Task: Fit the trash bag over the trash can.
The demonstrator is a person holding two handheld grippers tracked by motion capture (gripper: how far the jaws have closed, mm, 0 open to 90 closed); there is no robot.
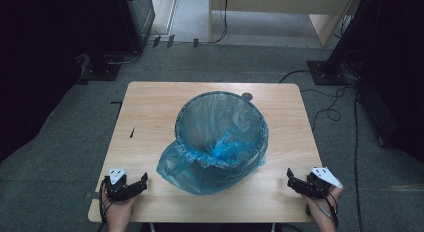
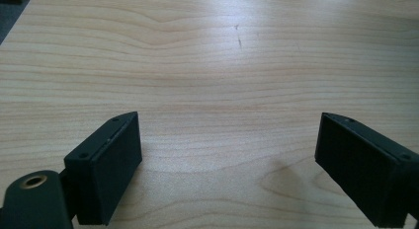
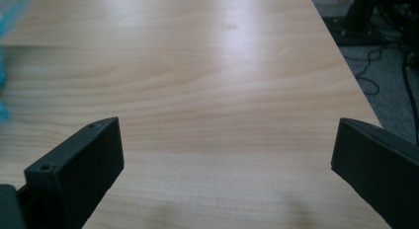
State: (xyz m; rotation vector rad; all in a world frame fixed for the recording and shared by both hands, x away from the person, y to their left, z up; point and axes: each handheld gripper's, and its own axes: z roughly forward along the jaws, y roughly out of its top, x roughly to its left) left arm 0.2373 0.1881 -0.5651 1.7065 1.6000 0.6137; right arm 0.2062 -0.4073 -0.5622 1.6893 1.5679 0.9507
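A dark mesh bin (image 1: 221, 99) stands in the middle of the wooden table (image 1: 150, 107), lined with a translucent blue bag (image 1: 220, 142). The bag bulges outside the bin at its near left side. My left gripper (image 1: 141, 184) rests at the table's near left corner, open, with bare wood between its jaws (image 2: 227, 125). My right gripper (image 1: 291, 179) sits at the near right corner, also open and holding nothing (image 3: 227, 128). A bit of the blue bag (image 3: 7, 12) shows at the far left of the right gripper view. Both grippers are well apart from the bin.
A small dark round object (image 1: 247, 96) lies on the table just behind the bin. Grey carpet surrounds the table, with black stands (image 1: 100, 67) and cables (image 1: 330, 99) on the floor at the back left and right.
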